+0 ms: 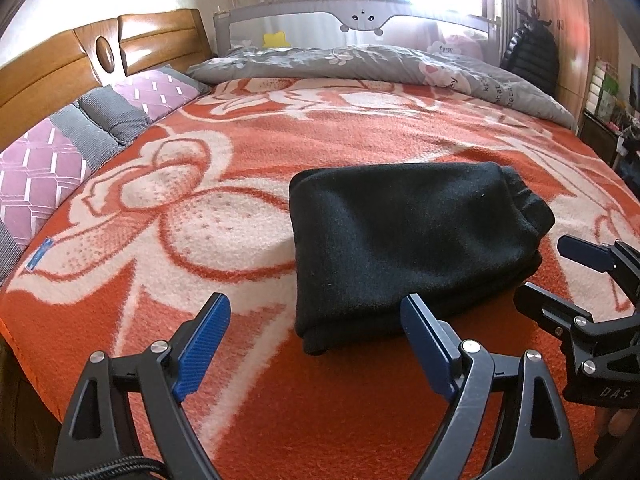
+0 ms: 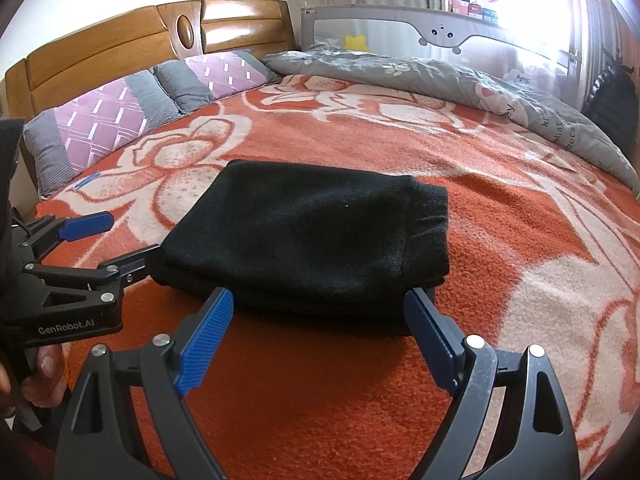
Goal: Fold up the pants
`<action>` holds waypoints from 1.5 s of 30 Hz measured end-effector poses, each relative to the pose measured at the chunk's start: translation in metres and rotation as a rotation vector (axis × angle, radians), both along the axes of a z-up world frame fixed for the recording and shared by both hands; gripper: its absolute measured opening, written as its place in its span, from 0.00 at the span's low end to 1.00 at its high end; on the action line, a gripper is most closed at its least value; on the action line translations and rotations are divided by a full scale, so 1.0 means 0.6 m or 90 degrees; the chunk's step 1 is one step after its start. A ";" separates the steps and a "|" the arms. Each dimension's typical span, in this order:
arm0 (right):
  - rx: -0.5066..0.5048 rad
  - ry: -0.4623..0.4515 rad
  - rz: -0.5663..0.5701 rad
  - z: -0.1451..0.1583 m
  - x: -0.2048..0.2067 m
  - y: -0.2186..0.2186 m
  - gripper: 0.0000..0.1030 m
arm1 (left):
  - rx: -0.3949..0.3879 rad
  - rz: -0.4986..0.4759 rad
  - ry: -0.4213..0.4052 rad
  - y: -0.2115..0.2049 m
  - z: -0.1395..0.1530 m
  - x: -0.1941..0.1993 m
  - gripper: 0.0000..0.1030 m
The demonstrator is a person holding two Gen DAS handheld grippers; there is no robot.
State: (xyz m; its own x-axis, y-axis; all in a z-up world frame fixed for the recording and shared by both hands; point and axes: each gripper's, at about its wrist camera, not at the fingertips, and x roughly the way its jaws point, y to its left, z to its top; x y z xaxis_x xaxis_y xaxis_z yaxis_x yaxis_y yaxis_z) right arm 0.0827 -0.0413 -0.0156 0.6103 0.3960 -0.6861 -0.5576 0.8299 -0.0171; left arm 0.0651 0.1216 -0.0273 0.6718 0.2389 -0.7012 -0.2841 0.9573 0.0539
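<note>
The black pants (image 1: 408, 248) lie folded into a thick bundle on the orange and white blanket (image 1: 224, 216); they also show in the right wrist view (image 2: 308, 236). My left gripper (image 1: 316, 312) is open and empty, just short of the bundle's near left corner. It also shows at the left of the right wrist view (image 2: 124, 236). My right gripper (image 2: 320, 304) is open and empty, its blue pads (image 2: 208, 332) level with the bundle's near edge. It also shows at the right of the left wrist view (image 1: 556, 268).
A wooden headboard (image 1: 52, 76) with pink and grey pillows (image 1: 56, 160) runs along the left. A grey quilt (image 1: 360, 64) lies at the far side, below a grey bed rail (image 1: 360, 12). A dark jacket (image 1: 532, 56) hangs at the far right.
</note>
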 end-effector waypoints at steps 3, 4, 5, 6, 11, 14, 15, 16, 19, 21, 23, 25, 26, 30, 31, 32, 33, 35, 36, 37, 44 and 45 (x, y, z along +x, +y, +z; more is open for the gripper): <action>0.001 0.000 -0.001 0.001 0.000 0.001 0.85 | -0.002 0.001 0.002 0.001 -0.001 0.002 0.85; 0.000 0.000 0.000 0.001 -0.001 0.003 0.85 | -0.003 0.001 0.003 0.001 0.000 0.002 0.85; 0.000 0.001 0.000 0.001 -0.001 0.003 0.85 | -0.005 0.001 0.003 0.001 -0.001 0.003 0.85; 0.000 0.000 0.000 0.001 -0.001 0.002 0.85 | -0.007 0.001 0.004 0.002 -0.001 0.003 0.85; 0.000 -0.002 0.001 0.002 -0.001 0.003 0.85 | -0.007 0.001 0.003 0.003 -0.002 0.004 0.85; 0.001 -0.002 0.002 0.002 -0.003 0.007 0.85 | -0.008 0.003 0.001 0.004 -0.002 0.003 0.85; 0.000 -0.002 0.002 0.002 -0.003 0.007 0.85 | -0.008 0.004 0.001 0.005 -0.002 0.003 0.85; 0.000 -0.002 0.002 0.003 -0.002 0.008 0.85 | -0.008 0.004 0.001 0.006 -0.002 0.003 0.85; 0.000 -0.002 0.002 0.002 -0.002 0.007 0.85 | -0.009 0.004 0.001 0.006 -0.002 0.003 0.85; 0.001 -0.002 0.002 0.003 -0.002 0.009 0.85 | -0.008 0.003 0.002 0.006 -0.001 0.002 0.85; 0.000 -0.002 0.002 0.003 -0.002 0.009 0.85 | -0.007 0.002 0.002 0.005 -0.001 0.002 0.85; 0.001 -0.002 0.002 0.003 -0.002 0.009 0.85 | -0.007 0.003 0.001 0.005 0.000 0.002 0.85; 0.000 -0.002 0.002 0.003 -0.002 0.009 0.85 | -0.006 0.003 0.002 0.005 -0.001 0.002 0.85; 0.001 -0.002 0.003 0.002 -0.003 0.009 0.85 | -0.007 0.005 0.002 0.005 0.000 0.002 0.85; 0.001 -0.002 0.003 0.002 -0.003 0.009 0.85 | -0.007 0.005 0.002 0.004 0.000 0.002 0.85; 0.000 -0.002 0.003 0.002 -0.003 0.009 0.85 | -0.006 0.004 0.002 0.004 0.000 0.003 0.85; 0.000 -0.002 0.002 0.003 -0.003 0.011 0.85 | -0.006 0.004 0.002 0.004 0.000 0.003 0.85; 0.001 -0.002 0.003 0.003 -0.003 0.012 0.85 | -0.006 0.003 0.002 0.004 0.000 0.003 0.85; 0.000 -0.003 0.002 0.003 -0.003 0.011 0.85 | -0.006 0.003 0.003 0.004 0.000 0.003 0.85; 0.000 -0.003 0.003 0.003 -0.003 0.011 0.85 | -0.006 0.003 0.003 0.004 0.000 0.003 0.85; 0.000 -0.004 0.001 0.003 -0.003 0.013 0.85 | -0.007 0.002 0.005 0.004 0.000 0.003 0.85; 0.001 -0.003 0.002 0.003 -0.003 0.012 0.85 | -0.007 0.002 0.005 0.004 0.000 0.003 0.85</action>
State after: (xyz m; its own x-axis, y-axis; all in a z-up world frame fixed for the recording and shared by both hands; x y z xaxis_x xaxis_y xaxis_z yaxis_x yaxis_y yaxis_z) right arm 0.0811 -0.0341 -0.0136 0.6122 0.3993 -0.6825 -0.5602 0.8282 -0.0180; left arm 0.0666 0.1240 -0.0275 0.6660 0.2335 -0.7085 -0.2870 0.9569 0.0455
